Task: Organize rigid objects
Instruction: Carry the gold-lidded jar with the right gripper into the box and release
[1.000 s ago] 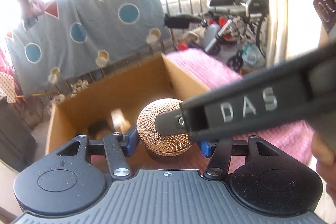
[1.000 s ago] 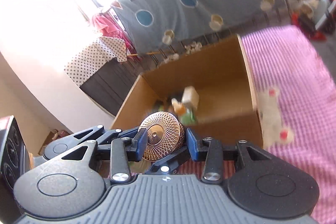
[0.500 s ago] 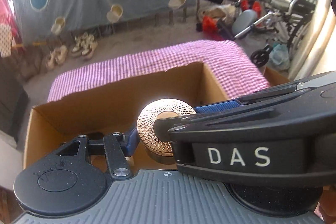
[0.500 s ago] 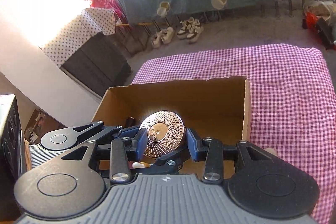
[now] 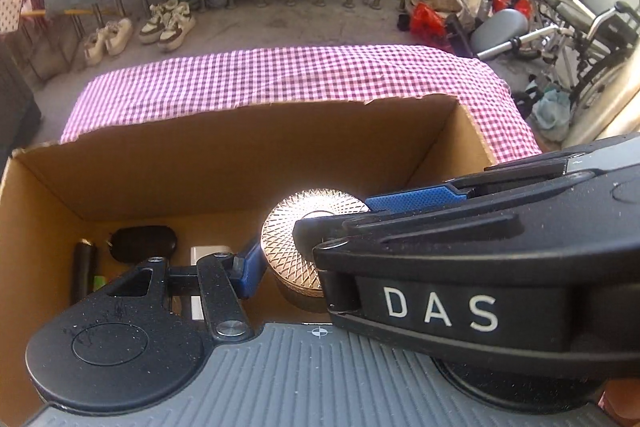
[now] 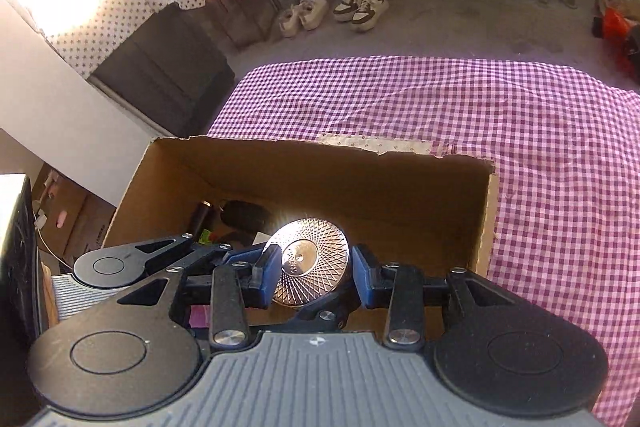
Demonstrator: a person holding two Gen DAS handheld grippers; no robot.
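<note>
Left wrist view – tin: a round gold tin (image 5: 296, 247) with an engraved lid is seen straight ahead of the left gripper (image 5: 304, 267), just past its blue pad (image 5: 250, 273).
Left wrist view – left tongs: partly open; the one visible pad is touching or nearly touching the tin's side. The other finger is hidden behind the right gripper's body (image 5: 480, 267), so a grip cannot be confirmed.
Left wrist view – box: the cardboard box (image 5: 240, 163) lies below and ahead of the tongs; a dark oval object (image 5: 144, 243) and a dark cylinder (image 5: 84, 271) are seen on its floor, left of the pad.
Right wrist view – tin: the tin (image 6: 310, 269) is held tilted between the pads of the right gripper (image 6: 312, 275), lid facing the camera.
Right wrist view – right tongs: jaws are closing, partly open, with the blue pads (image 6: 270, 275) seated on opposite edges of the tin.
Right wrist view – deciding relation: the tin hangs over the box's open interior (image 6: 400, 207), the floor lying beyond the fingertips. It is flat and round, so no long axis governs; the right hand is judged the carrying hand.
Right wrist view – surroundings: checked cloth (image 6: 480, 115) lies beyond and right of the box.
</note>
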